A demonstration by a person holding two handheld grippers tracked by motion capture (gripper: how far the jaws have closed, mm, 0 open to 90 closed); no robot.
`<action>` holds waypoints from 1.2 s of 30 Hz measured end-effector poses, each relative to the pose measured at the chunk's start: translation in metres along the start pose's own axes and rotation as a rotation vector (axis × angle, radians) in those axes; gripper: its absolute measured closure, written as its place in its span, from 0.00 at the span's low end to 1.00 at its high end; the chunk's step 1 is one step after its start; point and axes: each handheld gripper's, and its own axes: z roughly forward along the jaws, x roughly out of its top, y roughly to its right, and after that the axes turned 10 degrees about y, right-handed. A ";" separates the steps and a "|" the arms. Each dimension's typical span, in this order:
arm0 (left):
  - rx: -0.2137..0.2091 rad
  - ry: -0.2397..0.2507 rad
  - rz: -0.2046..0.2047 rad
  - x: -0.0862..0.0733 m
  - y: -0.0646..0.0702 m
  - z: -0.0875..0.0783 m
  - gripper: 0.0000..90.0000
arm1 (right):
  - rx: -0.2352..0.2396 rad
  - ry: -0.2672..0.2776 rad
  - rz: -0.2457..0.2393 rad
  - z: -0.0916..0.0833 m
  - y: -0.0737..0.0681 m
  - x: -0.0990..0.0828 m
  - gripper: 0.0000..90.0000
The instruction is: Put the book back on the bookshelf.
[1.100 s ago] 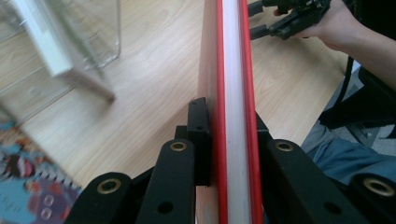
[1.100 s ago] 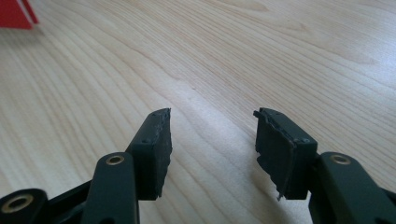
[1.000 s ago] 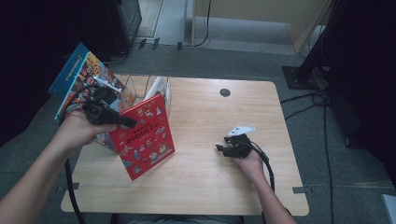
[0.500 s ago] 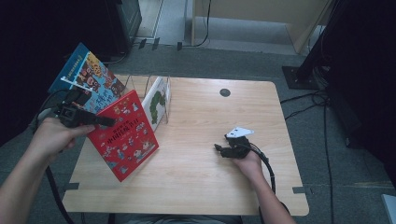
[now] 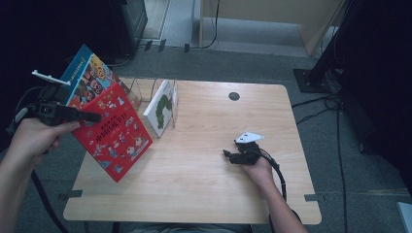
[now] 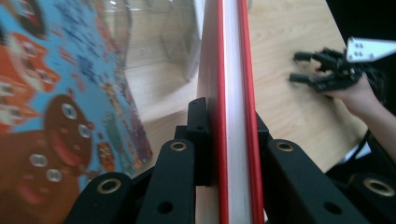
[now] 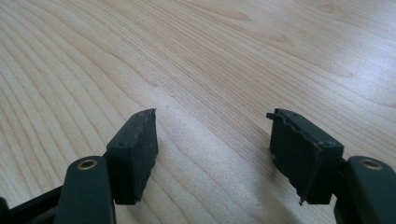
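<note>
The left hand-held gripper (image 5: 90,117), clamped on the red book (image 5: 116,136), has carried it toward nine o'clock, over the desk (image 5: 204,184) edge. The right hand-held gripper (image 5: 227,154) has just been opening, nothing between.

The red book (image 5: 114,128) carried a line of white Chinese characters across the middle of its cover, too small and blurred to make out. Nothing else on the table (image 5: 204,189) bore readable lettering.
</note>
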 end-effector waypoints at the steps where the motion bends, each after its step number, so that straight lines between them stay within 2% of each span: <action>1: 0.005 0.001 -0.002 0.001 -0.001 0.001 0.88 | -0.001 0.001 -0.002 0.000 0.000 0.000 0.36; 8: 0.052 0.003 -0.008 0.016 -0.003 0.018 0.88 | -0.001 0.001 -0.001 0.000 0.000 0.000 0.36; 16: 0.105 0.019 -0.043 0.029 -0.005 0.032 0.88 | -0.002 0.000 -0.001 0.000 0.000 0.000 0.35; 25: 0.133 0.053 -0.062 0.046 -0.005 0.045 0.88 | -0.003 -0.001 0.000 0.001 0.000 0.000 0.35; 31: 0.161 0.061 -0.052 0.054 -0.005 0.059 0.88 | -0.006 0.000 0.002 0.001 0.000 0.001 0.35; 36: 0.177 0.082 -0.071 0.059 -0.009 0.070 0.88 | -0.007 0.002 0.002 0.002 0.000 0.001 0.34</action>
